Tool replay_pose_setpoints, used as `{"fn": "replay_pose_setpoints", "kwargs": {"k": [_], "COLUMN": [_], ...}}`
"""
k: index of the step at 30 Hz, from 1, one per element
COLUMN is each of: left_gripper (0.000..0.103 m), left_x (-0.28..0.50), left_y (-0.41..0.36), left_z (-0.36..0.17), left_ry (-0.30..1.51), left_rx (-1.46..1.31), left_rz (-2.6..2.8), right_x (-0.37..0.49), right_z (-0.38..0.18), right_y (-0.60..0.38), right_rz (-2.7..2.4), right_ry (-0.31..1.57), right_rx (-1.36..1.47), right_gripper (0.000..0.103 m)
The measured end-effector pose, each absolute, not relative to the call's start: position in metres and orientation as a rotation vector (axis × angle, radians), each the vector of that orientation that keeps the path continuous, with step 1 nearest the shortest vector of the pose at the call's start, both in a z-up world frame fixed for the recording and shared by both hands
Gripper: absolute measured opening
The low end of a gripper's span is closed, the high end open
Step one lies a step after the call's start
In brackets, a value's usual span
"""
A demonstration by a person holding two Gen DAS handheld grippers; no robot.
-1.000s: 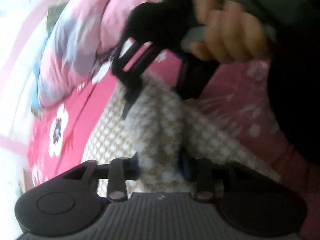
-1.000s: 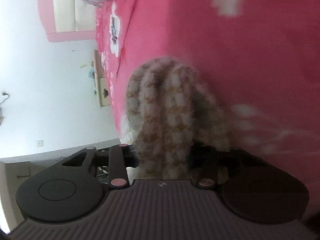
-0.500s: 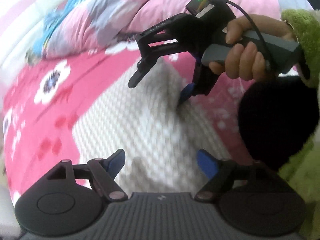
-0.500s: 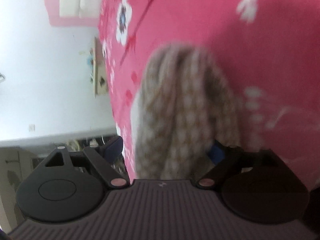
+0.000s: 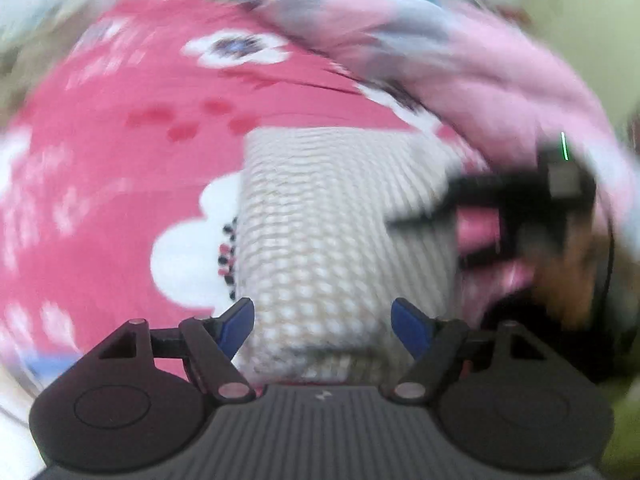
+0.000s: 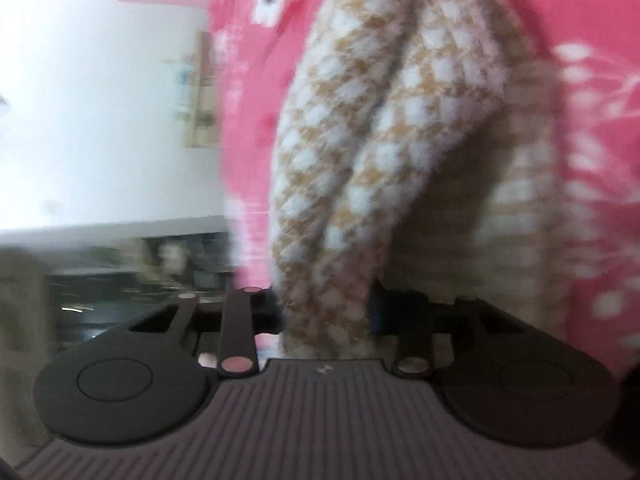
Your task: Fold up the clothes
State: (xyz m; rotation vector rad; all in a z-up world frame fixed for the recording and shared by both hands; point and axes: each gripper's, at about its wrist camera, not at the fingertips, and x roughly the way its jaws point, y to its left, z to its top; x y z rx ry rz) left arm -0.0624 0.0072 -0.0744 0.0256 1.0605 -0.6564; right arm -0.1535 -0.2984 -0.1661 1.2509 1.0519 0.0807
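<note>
Left tool [image 5: 322, 330] now rolled upright, empty, narrowing slightly; right tool [image 6: 326, 308] closing on bunched checked garment [image 6: 360, 152].

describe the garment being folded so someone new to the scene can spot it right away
Start at the bed's bright pink floral sheet. In front of the bunched pale pink quilt lies the folded garment, a fuzzy tan-and-white checked knit. It is the only checked, non-pink fabric there, and the right gripper is closing on a bunched end of it.
</note>
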Motion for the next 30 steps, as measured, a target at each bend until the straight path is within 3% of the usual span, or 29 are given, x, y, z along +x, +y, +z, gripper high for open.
{"fn": "replay_pose_setpoints", "kwargs": {"k": [2, 4, 7, 8, 10, 11, 18, 20, 24, 26, 30], "left_gripper": [0.076, 0.078, 0.077, 0.076, 0.075, 0.074, 0.070, 0.070, 0.065, 0.067, 0.077], "left_x": [-0.049, -0.042, -0.039, -0.039, -0.043, -0.046, -0.052, -0.050, -0.044, -0.046, -0.044], "left_y": [0.016, 0.021, 0.029, 0.033, 0.042, 0.047, 0.051, 0.052, 0.031, 0.023, 0.027], "left_z": [-0.088, -0.102, -0.121, -0.125, -0.127, -0.125, -0.124, -0.117, -0.121, -0.125, -0.132], "left_ry": [1.108, 1.142, 1.196, 1.203, 1.189, 1.178, 1.139, 1.079, 1.089, 1.085, 1.115], "left_rx": [-0.071, -0.137, -0.243, -0.263, -0.298, -0.318, -0.322, -0.334, -0.188, -0.120, -0.131], "left_rz": [-0.611, -0.577, -0.576, -0.573, -0.569, -0.579, -0.556, -0.533, -0.522, -0.530, -0.512], "right_x": [-0.169, -0.184, -0.191, -0.192, -0.198, -0.204, -0.226, -0.224, -0.205, -0.196, -0.184], "right_z": [-0.172, -0.167, -0.163, -0.162, -0.154, -0.145, -0.159, -0.145, -0.107, -0.083, -0.039], "right_y": [-0.296, -0.296, -0.281, -0.275, -0.269, -0.271, -0.291, -0.290, -0.275, -0.259, -0.225], "right_rz": [0.051, 0.062, 0.069, 0.068, 0.080, 0.097, 0.053, 0.056, 0.027, 0.034, 0.069], "right_ry": [1.062, 1.041, 1.079, 1.104, 1.119, 1.102, 1.141, 1.132, 1.149, 1.062, 0.851], "right_rx": [1.283, 1.328, 1.255, 1.217, 1.162, 1.149, 1.102, 1.028, 0.788, 0.661, 0.426], "right_gripper": [0.059, 0.073, 0.073, 0.067, 0.036, 0.034, 0.038, 0.044, 0.044, 0.038, 0.037]}}
